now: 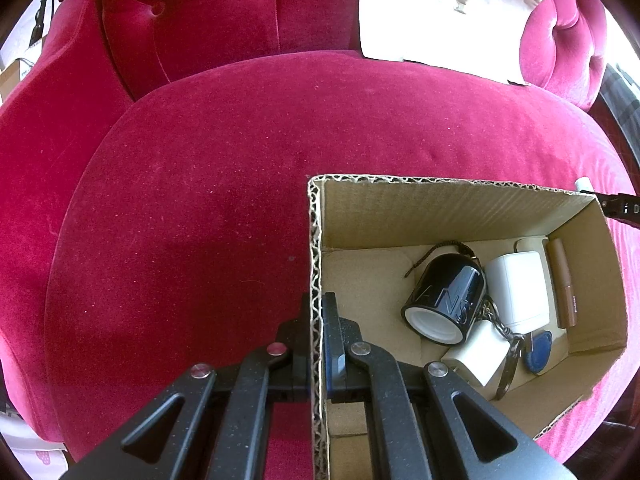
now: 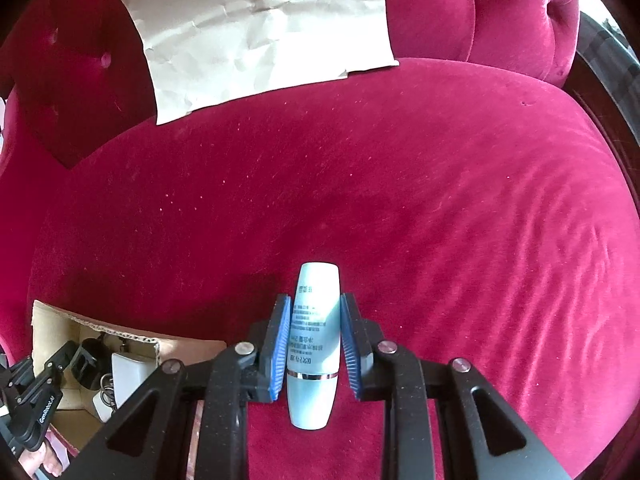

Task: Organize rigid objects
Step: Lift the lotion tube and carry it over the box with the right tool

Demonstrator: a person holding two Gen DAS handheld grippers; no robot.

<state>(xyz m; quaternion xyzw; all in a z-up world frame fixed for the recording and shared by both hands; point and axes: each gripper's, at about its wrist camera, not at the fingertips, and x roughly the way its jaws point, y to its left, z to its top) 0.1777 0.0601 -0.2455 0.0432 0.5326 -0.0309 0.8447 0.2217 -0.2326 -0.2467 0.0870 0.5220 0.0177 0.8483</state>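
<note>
In the left wrist view an open cardboard box (image 1: pixel 440 181) sits on the red velvet seat. It holds a black cylinder (image 1: pixel 444 300), two white adapters (image 1: pixel 520 284), a brown tube (image 1: pixel 562 284) and a blue key fob (image 1: pixel 538 350). My left gripper (image 1: pixel 318 300) is shut on the box's left wall, one finger inside and one outside. In the right wrist view a pale blue bottle (image 2: pixel 316 344) with a silver band lies lengthwise between the blue pads of my right gripper (image 2: pixel 316 300), which is shut on it just above the cushion. The box (image 2: pixel 60 316) shows at lower left.
A creased sheet of brown paper (image 2: pixel 260 28) leans on the tufted sofa back. The red seat cushion (image 2: pixel 440 200) stretches wide beyond the bottle and to the right. A dark frame (image 2: pixel 612 92) edges the sofa at far right.
</note>
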